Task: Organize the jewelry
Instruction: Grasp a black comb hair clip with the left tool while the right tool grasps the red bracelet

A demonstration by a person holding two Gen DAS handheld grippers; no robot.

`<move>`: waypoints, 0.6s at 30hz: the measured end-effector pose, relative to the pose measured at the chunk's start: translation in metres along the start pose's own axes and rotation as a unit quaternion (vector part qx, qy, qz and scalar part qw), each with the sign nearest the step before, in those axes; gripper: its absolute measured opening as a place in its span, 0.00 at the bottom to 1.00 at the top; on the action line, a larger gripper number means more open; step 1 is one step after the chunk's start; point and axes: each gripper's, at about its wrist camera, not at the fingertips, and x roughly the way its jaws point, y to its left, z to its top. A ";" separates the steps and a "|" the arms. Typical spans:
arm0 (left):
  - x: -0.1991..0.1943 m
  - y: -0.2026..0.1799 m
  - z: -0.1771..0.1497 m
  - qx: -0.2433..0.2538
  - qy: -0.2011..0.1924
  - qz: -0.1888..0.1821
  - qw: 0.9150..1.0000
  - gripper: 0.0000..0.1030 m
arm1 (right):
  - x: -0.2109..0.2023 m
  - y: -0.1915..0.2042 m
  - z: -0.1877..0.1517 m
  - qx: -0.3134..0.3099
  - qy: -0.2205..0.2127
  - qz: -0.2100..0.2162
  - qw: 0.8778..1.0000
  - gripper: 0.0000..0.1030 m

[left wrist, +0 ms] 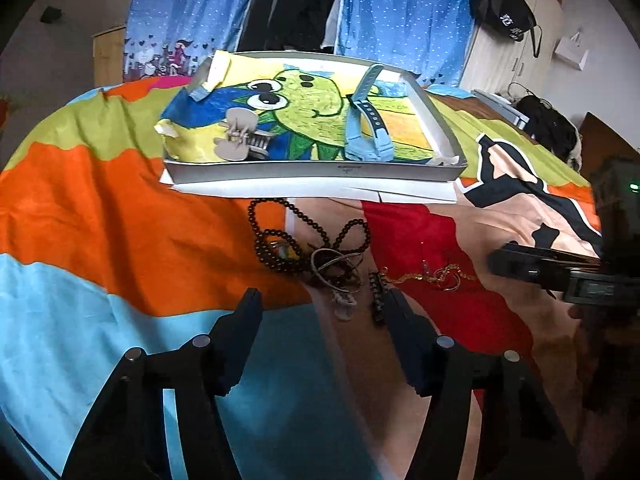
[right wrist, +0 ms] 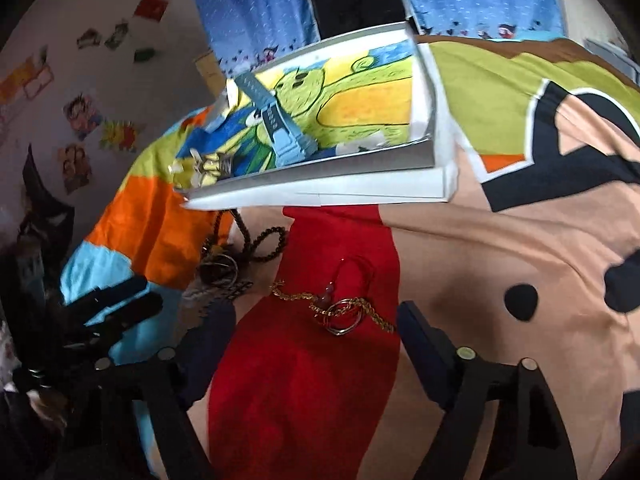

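Note:
A shallow white tray (left wrist: 312, 171) lined with a cartoon drawing lies on the bed; it holds a light blue watch strap (left wrist: 366, 126) and a beige hair clip (left wrist: 240, 136). In front of it lies a tangle of dark bead strings (left wrist: 280, 240), thin bangles (left wrist: 336, 268) and a small dark clip (left wrist: 377, 298). A gold chain with rings (left wrist: 436, 276) lies on the red patch. My left gripper (left wrist: 324, 304) is open and empty, just short of the bangles. My right gripper (right wrist: 316, 316) is open and empty, its fingers either side of the gold chain (right wrist: 340, 308).
A colourful cartoon bedspread (left wrist: 120, 208) covers the bed. Blue dotted curtains (left wrist: 400, 8) hang behind the tray (right wrist: 320, 196). A black bag (left wrist: 548, 124) sits at the far right of the bed. The right gripper shows at the right edge of the left wrist view (left wrist: 560, 272).

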 end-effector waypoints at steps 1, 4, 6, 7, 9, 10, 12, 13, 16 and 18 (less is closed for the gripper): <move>0.002 -0.001 0.001 0.002 0.003 -0.004 1.000 0.47 | 0.005 -0.001 0.001 -0.003 0.006 -0.001 1.000 0.68; 0.010 -0.004 0.003 0.005 0.011 -0.014 1.000 0.37 | 0.019 -0.006 0.006 -0.003 0.020 -0.001 1.000 0.55; 0.017 -0.006 0.003 0.007 0.019 -0.017 1.000 0.32 | 0.026 -0.009 0.009 -0.005 0.024 -0.002 1.000 0.49; 0.019 -0.006 0.003 0.008 0.022 -0.017 1.000 0.29 | 0.030 -0.010 0.010 -0.006 0.024 -0.004 1.000 0.48; 0.024 -0.005 0.003 0.008 0.030 -0.015 0.999 0.25 | 0.036 -0.013 0.013 -0.006 0.024 -0.007 1.000 0.41; 0.026 -0.004 0.002 0.007 0.033 -0.015 0.999 0.23 | 0.040 -0.014 0.015 -0.006 0.024 -0.011 1.000 0.40; 0.030 -0.002 0.002 0.002 0.038 -0.014 0.999 0.22 | 0.047 -0.016 0.019 -0.005 0.025 -0.020 0.999 0.36; 0.030 -0.001 0.002 0.000 0.038 -0.015 0.999 0.22 | 0.051 -0.017 0.020 -0.007 0.027 -0.030 0.999 0.35; 0.032 0.000 0.003 -0.003 0.040 -0.017 0.999 0.22 | 0.057 -0.019 0.022 -0.014 0.038 -0.056 0.998 0.34; 0.033 -0.001 0.003 0.000 0.042 -0.015 0.999 0.22 | 0.063 -0.019 0.019 -0.016 0.050 -0.067 0.996 0.34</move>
